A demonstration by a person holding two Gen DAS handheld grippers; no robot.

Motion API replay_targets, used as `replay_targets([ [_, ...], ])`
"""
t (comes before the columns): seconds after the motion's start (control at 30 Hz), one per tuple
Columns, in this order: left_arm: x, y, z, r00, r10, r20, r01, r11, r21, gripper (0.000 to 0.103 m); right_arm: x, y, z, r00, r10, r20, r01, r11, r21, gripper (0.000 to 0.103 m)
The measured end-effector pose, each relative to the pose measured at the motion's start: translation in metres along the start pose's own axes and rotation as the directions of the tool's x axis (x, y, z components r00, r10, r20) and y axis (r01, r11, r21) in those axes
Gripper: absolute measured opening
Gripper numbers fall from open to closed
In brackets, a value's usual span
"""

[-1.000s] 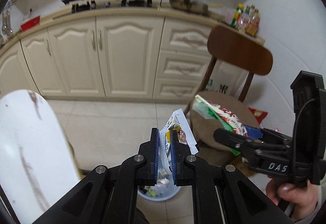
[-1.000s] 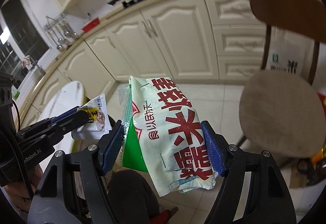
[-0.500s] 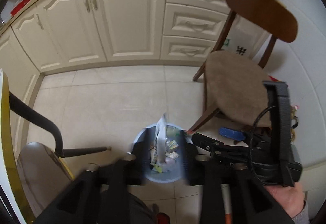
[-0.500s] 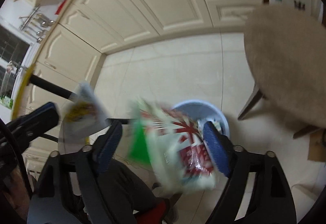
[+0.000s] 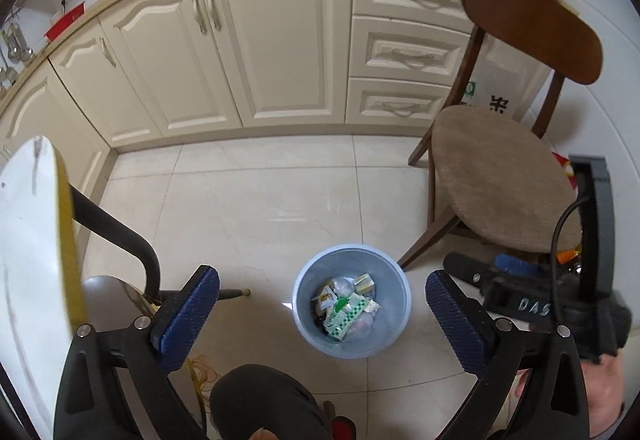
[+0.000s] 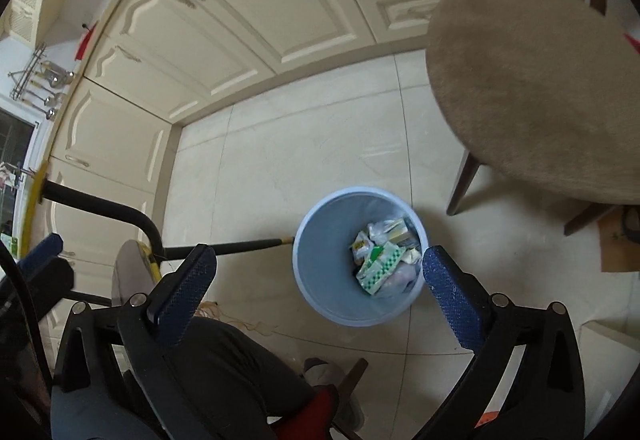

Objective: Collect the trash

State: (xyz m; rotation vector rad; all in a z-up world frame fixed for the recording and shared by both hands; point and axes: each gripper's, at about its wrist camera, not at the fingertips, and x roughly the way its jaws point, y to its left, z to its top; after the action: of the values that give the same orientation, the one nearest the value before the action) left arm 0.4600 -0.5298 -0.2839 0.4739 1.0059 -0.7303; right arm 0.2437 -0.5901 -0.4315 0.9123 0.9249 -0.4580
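A light blue trash bin [image 5: 308, 304] stands on the tiled floor, also in the right wrist view [image 6: 316, 292]. Several wrappers lie inside it, among them a green and white packet [image 5: 345, 318], also in the right wrist view [image 6: 378, 264]. My left gripper [image 5: 322, 314] is open and empty, held above the bin. My right gripper [image 6: 320, 280] is open and empty, also above the bin. The right gripper's body shows at the right of the left wrist view [image 5: 532, 292].
A wooden chair with a tan seat [image 5: 500, 175] stands right of the bin. A white round table edge [image 5: 36, 240] and a black chair frame [image 5: 120, 236] are on the left. Cream cabinets [image 5: 272, 47] line the back. My knee [image 5: 260, 400] is below.
Both grippers tilted down over the bin and opened. The small wrapper left the left gripper and the large red and white packet left the right gripper.
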Motion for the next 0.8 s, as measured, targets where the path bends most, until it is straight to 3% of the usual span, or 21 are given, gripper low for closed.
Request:
replay_targets([
  [0.2, -0.065, 0.004, -0.024, 0.994, -0.011, 0.106, 0.011, 1.000, 0.003, 0.102, -0.052, 0.029, 0.003, 0.996, -0.015, 0.087, 0.017, 0.999, -0.030, 0.103],
  [0.4, -0.150, 0.029, -0.063, 0.968, 0.003, 0.250, 0.002, 1.000, -0.023, 0.102, -0.116, 0.088, 0.000, 0.980, 0.033, 0.197, -0.012, 0.994, -0.111, 0.103],
  [0.57, -0.227, 0.072, -0.126, 0.926, 0.073, 0.369, -0.031, 0.993, -0.118, 0.102, -0.170, 0.162, -0.019, 0.954, 0.106, 0.281, -0.037, 0.970, -0.239, 0.103],
  [0.8, -0.326, 0.117, -0.228, 0.846, 0.259, 0.466, -0.129, 0.948, -0.292, 0.102, -0.229, 0.287, -0.082, 0.911, 0.228, 0.345, -0.040, 0.878, -0.476, 0.103],
])
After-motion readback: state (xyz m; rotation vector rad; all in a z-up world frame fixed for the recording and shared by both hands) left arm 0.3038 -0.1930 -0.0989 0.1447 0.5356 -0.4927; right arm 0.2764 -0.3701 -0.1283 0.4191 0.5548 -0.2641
